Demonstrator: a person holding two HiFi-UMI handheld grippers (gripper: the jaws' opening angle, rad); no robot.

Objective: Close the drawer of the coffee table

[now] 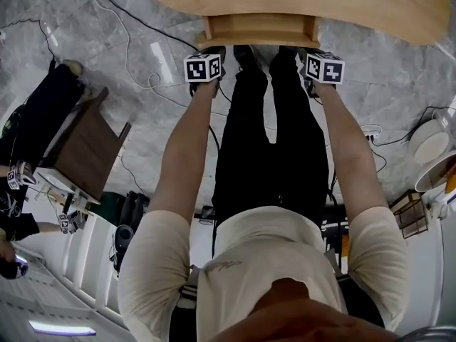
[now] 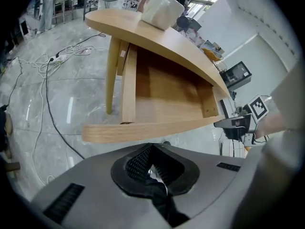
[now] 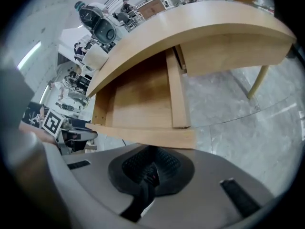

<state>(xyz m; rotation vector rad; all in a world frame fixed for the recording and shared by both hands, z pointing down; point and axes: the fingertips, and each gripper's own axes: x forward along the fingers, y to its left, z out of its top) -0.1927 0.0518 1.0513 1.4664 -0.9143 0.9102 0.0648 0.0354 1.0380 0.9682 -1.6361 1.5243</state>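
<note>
The light wooden coffee table [image 1: 356, 6] lies at the top of the head view, with its drawer [image 1: 260, 30] pulled out toward me. The drawer's inside [image 2: 167, 94] is bare. My left gripper [image 1: 206, 54] sits at the left end of the drawer front [image 2: 152, 128], and my right gripper [image 1: 318, 54] at the right end [image 3: 147, 136]. Whether either touches the wood I cannot tell. In its own view the left gripper [image 2: 151, 168] has its black pads together with nothing between them. The right gripper [image 3: 150, 173] looks the same.
A white box [image 2: 162, 11] stands on the table top. A table leg [image 2: 112, 75] is left of the drawer. Cables [image 1: 142, 77] trail over the marble floor. A dark wooden stool [image 1: 85, 148] stands at left, and round white items [image 1: 431, 141] at right.
</note>
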